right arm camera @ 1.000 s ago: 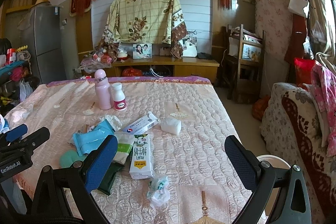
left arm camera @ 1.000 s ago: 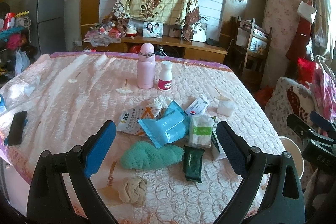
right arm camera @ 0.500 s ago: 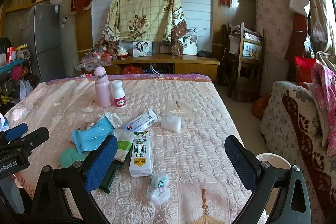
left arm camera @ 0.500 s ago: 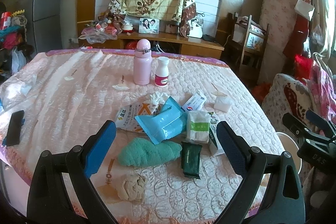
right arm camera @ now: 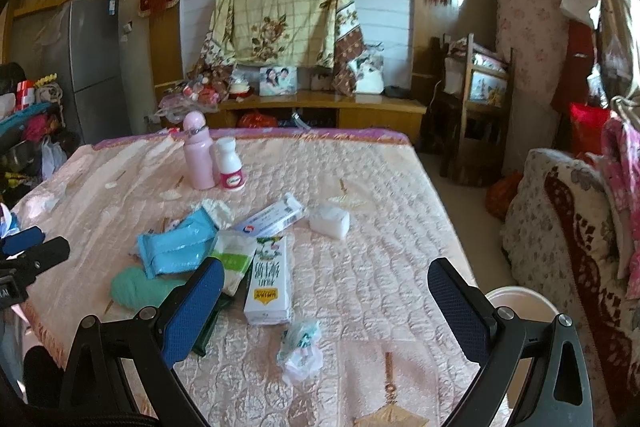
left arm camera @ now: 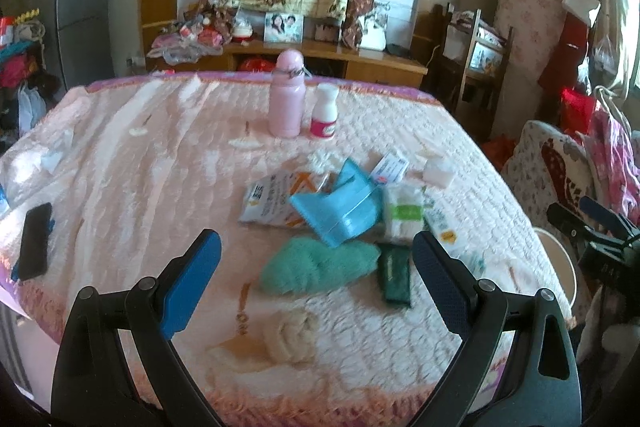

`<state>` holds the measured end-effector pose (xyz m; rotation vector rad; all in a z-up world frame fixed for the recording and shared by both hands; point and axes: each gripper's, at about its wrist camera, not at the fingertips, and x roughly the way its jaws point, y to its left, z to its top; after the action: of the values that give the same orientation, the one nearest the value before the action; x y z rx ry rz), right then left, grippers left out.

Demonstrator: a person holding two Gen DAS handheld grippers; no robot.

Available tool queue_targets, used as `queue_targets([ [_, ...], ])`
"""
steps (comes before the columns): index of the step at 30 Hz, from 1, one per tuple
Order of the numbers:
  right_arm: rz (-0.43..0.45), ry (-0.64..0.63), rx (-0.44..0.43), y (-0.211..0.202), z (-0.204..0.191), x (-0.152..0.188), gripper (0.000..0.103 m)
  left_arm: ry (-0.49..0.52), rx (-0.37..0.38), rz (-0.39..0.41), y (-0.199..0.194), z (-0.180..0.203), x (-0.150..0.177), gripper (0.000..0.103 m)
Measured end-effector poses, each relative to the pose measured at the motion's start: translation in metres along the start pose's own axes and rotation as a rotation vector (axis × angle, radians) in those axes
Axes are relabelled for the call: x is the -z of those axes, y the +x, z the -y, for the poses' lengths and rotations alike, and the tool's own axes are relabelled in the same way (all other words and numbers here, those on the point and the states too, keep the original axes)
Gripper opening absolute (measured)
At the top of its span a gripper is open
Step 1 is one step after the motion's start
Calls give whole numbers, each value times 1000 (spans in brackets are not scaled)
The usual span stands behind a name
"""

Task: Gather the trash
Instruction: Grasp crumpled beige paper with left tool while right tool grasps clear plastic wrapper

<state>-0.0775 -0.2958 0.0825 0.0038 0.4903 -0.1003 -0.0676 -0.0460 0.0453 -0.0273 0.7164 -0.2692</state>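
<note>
Trash lies on the pink quilted table [left arm camera: 120,163]: a blue wipes pack [left arm camera: 340,207], a teal cloth [left arm camera: 316,267], a dark green packet [left arm camera: 394,277], a crumpled tissue [left arm camera: 288,335], a milk carton [right arm camera: 270,281], a crumpled plastic wrapper [right arm camera: 300,347] and a white tissue pack [right arm camera: 330,221]. My left gripper [left arm camera: 316,287] is open and empty, above the table's near edge over the teal cloth. My right gripper [right arm camera: 326,307] is open and empty, above the near edge by the milk carton.
A pink bottle [left arm camera: 286,95] and a small white bottle [left arm camera: 323,113] stand at the back. A black phone [left arm camera: 36,241] lies at the left edge. A white bin [right arm camera: 520,301] sits on the floor to the right, beside a sofa [right arm camera: 568,227].
My left gripper has moved forward and tilted down a little over the table; the view is blurred by motion. My right gripper has crept slightly forward. Nothing was taken hold of.
</note>
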Motion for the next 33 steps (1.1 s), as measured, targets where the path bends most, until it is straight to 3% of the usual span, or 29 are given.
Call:
queue_targets([
  [1,-90,16,-12,3,0,-1,101,2,-6,-17,1,-5,3,96],
  [9,-265,-34,-98,44,-3,35,101,24,-8,-147,25,-28,38,96],
  [13,-359,9,-138,67,2,51,88,23,13,-232,48,-28,58,96],
  [18,-444,58,-190,95,1,63,79,42,-18,-257,68,-24,68,94],
  [20,-464,47,-192,105,-4,66,68,39,-4,-270,77,-23,69,83],
  [22,-496,55,-192,116,-5,71,49,55,4,-307,89,-20,71,67],
  [24,-501,83,-195,122,-1,73,40,68,9,-342,99,-18,74,37],
  [25,-495,86,-193,120,2,71,32,62,31,-357,102,-18,76,31],
  [33,-415,111,-230,88,21,51,27,74,130,-310,87,2,58,27],
])
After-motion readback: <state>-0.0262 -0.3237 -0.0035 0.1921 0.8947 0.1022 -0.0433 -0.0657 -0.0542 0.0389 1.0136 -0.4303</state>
